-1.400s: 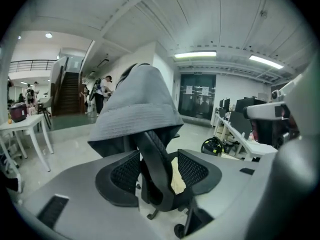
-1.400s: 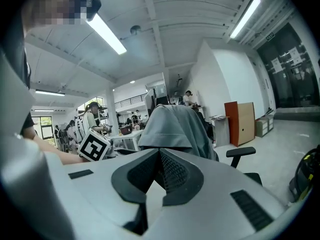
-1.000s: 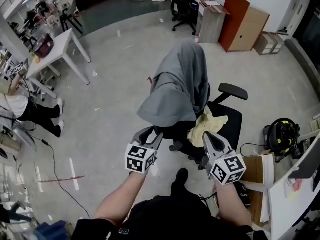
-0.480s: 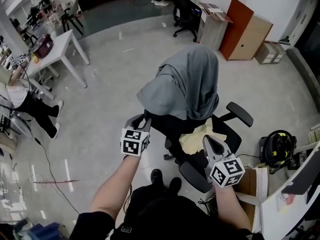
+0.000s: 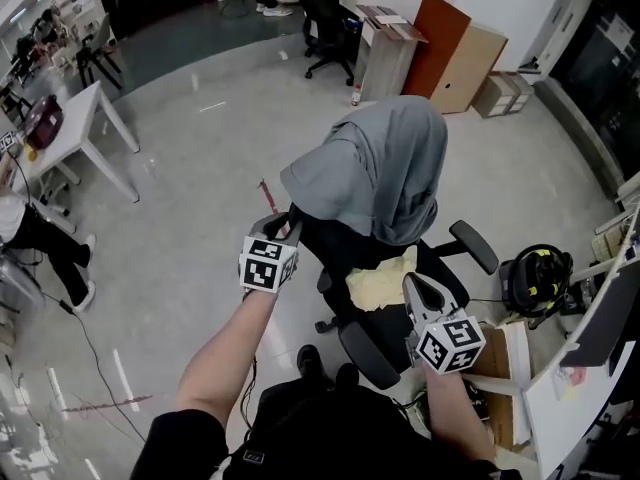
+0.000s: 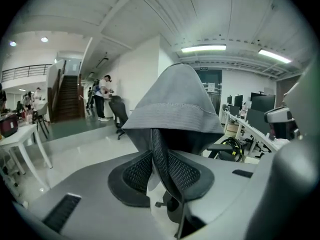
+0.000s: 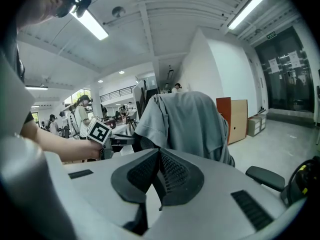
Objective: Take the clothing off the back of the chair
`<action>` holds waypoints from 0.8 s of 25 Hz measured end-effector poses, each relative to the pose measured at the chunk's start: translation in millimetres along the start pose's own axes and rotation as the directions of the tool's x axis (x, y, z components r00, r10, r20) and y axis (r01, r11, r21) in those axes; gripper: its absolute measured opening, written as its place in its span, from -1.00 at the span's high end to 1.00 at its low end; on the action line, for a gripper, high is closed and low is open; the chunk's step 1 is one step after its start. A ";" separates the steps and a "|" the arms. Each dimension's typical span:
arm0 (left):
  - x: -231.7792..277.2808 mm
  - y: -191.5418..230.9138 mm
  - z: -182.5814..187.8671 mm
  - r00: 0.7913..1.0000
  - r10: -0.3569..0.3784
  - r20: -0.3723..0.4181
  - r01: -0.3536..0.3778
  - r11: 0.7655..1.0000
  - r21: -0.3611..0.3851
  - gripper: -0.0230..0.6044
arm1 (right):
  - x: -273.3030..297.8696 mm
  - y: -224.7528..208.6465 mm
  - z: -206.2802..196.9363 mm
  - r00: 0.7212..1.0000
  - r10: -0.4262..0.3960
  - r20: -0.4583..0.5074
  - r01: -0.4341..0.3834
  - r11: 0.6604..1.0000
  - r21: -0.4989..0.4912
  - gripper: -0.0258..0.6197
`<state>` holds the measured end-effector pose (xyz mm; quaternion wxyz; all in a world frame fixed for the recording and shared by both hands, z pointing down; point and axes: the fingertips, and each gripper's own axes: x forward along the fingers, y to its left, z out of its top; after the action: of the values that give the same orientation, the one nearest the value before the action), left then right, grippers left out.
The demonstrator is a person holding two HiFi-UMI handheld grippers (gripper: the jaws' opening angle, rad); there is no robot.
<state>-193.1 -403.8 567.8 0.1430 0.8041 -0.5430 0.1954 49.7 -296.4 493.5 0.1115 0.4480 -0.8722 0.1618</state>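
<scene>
A grey garment hangs over the back of a black office chair and covers its top. The left gripper view shows the garment hanging straight ahead. My left gripper is at the chair's left side, just under the garment's hem. Its jaws have just been closing, and a black edge of the chair stands between the pads of my left gripper. My right gripper is shut on nothing, near the seat's front right, apart from the garment. From my right gripper I see the left gripper at the chair.
A yellow cloth lies on the seat. A white table stands far left, with a seated person below it. Wooden panels and boxes stand behind. A black-and-yellow bag and a desk are at the right.
My left gripper has moved from the seat's front out to the chair's left side, under the garment's hem, and its jaws have narrowed. The right gripper has shifted slightly. The view has swung.
</scene>
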 end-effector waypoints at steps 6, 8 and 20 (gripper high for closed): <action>39.1 16.5 25.7 0.998 -0.066 -0.009 0.066 0.998 -0.016 0.64 | 11.4 1.4 7.6 0.998 -0.066 -0.008 0.066 0.998 0.015 0.87; 49.5 20.1 30.4 0.996 -0.091 -0.009 0.091 0.995 -0.029 0.64 | 11.5 -5.2 6.4 0.995 -0.095 -0.019 0.096 0.995 0.016 0.87; 115.0 15.3 54.7 0.989 -0.148 -0.020 0.149 0.989 0.026 0.64 | 29.3 -89.0 16.5 0.986 -0.162 -0.041 0.161 0.987 -0.021 0.84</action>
<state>-160.2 -527.6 573.7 0.1511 0.8424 -0.4775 0.1990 104.8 -373.2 504.4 0.1468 0.5128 -0.8317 0.1541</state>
